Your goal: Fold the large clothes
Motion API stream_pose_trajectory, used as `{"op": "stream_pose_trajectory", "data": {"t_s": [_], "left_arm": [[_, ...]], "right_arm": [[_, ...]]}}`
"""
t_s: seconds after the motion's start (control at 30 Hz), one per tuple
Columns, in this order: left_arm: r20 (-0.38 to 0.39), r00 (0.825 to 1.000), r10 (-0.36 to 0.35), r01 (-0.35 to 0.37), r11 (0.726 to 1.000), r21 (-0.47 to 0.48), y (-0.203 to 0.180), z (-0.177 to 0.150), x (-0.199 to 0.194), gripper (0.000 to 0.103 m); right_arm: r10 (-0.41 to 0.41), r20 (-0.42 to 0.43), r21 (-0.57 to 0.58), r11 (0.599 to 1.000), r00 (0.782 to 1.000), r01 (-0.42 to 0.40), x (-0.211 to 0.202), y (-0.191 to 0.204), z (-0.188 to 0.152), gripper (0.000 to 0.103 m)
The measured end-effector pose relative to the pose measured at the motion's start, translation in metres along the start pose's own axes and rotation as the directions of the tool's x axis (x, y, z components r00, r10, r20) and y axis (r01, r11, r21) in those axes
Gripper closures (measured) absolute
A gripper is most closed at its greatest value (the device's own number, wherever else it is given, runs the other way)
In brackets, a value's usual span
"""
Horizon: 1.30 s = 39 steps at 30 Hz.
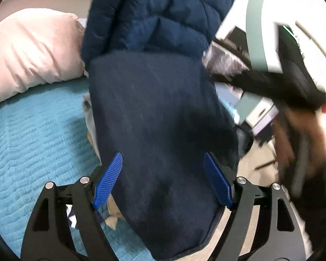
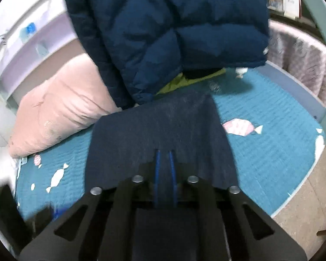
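Pinching the dark navy knit hem band (image 2: 160, 130) between nearly closed blue pads, right gripper (image 2: 164, 163) | left gripper (image 1: 163, 180) spread wide, band between its fingers, contact unclear | attached navy quilted puffer jacket (image 2: 169, 32) hangs raised above teal quilted bedspread (image 2: 271, 134) | pink pillow (image 2: 60, 104) beside jacket.

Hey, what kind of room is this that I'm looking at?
Most likely a bedroom, perhaps a child's. A bed with a teal quilted cover printed with candy shapes fills the view, a pink pillow lies on it, and a navy puffer jacket hangs over it.
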<state>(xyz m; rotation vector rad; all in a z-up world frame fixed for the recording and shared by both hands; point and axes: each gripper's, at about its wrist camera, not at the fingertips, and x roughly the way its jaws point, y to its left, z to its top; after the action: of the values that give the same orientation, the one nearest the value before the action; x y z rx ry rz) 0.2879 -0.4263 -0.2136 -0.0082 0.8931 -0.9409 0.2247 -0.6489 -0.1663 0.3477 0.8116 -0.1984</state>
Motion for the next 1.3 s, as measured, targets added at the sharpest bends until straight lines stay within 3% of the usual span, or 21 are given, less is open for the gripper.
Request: {"op": "stream_pose_trajectory", "data": {"t_s": [0.13, 0.2, 0.37, 0.6, 0.83, 1.07, 1.3], "left_arm": [[-0.061, 0.997, 0.051, -0.047, 0.996, 0.075, -0.010, -0.028, 0.021, 0.025], [-0.030, 0.998, 0.052, -0.048, 0.993, 0.105, -0.011, -0.034, 0.023, 0.025], [-0.036, 0.999, 0.010, -0.008, 0.998, 0.061, -0.002, -0.028, 0.026, 0.024], [0.016, 1.000, -0.013, 0.014, 0.999, -0.043, 0.020, -0.027, -0.006, 0.024], [0.022, 0.996, 0.082, -0.080, 0.994, -0.069, 0.042, -0.030, -0.047, 0.024], [0.025, 0.987, 0.159, -0.157, 0.985, -0.077, 0.050, -0.041, -0.085, 0.024], [0.036, 0.969, 0.246, -0.242, 0.967, -0.082, 0.060, -0.060, -0.133, 0.021]], "right_arm": [[-0.032, -0.096, 0.069, 0.997, 0.995, 0.039, 0.069, -0.026, 0.020, 0.103], [-0.023, -0.132, 0.127, 0.991, 0.991, 0.039, 0.093, -0.043, 0.019, 0.103], [-0.041, -0.134, 0.130, 0.990, 0.990, 0.059, 0.103, -0.050, 0.011, 0.103], [-0.017, -0.082, 0.045, 0.999, 0.996, 0.021, 0.049, -0.010, 0.000, 0.097], [0.023, -0.095, 0.017, 1.000, 0.995, -0.021, -0.017, 0.034, -0.060, 0.097], [0.085, -0.143, 0.079, 0.994, 0.986, -0.075, -0.038, 0.081, -0.123, 0.097], [0.045, -0.121, 0.037, 0.998, 0.992, -0.040, -0.063, 0.136, -0.155, 0.097]]}}
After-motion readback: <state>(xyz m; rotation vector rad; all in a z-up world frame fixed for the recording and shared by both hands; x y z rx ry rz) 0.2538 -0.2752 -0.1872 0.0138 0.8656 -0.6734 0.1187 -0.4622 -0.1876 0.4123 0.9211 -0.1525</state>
